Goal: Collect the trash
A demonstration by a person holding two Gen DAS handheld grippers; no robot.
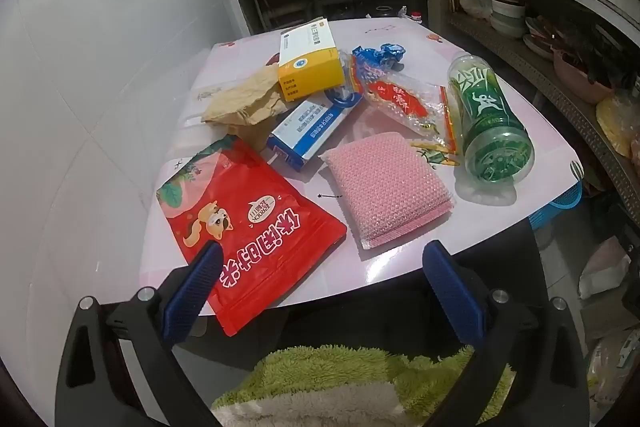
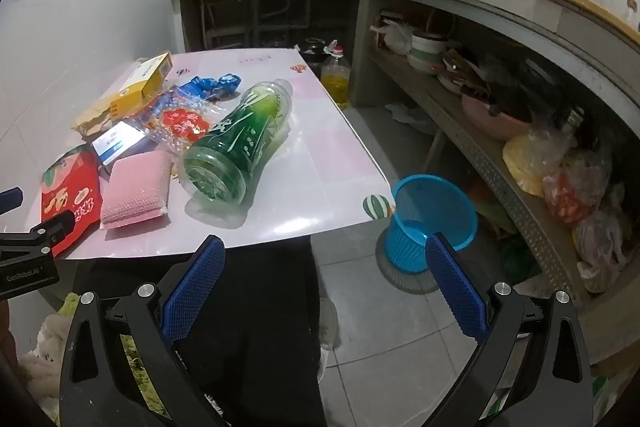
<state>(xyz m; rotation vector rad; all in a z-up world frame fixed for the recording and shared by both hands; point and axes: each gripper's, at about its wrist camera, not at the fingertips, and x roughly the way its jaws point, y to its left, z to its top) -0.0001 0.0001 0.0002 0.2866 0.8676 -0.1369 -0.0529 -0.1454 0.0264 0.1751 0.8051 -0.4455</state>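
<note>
Both claws spread and empty, left gripper (image 1: pixel 320 259) over the red snack bag (image 1: pixel 244 223), right gripper (image 2: pixel 324 255) short of the green bottle (image 2: pixel 236 147) lying near the table (image 2: pixel 320 163) edge; bottle may roll off, probably missing the blue basket (image 2: pixel 434 215).

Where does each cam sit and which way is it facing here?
Left wrist: on the left gripper, jaws open, above the table's near edge, facing the red snack bag and pink sponge.
Right wrist: on the right gripper, open, off the table corner, facing the blue basket on the floor.
Shared: green bottle, sponge, snack bag.
</note>
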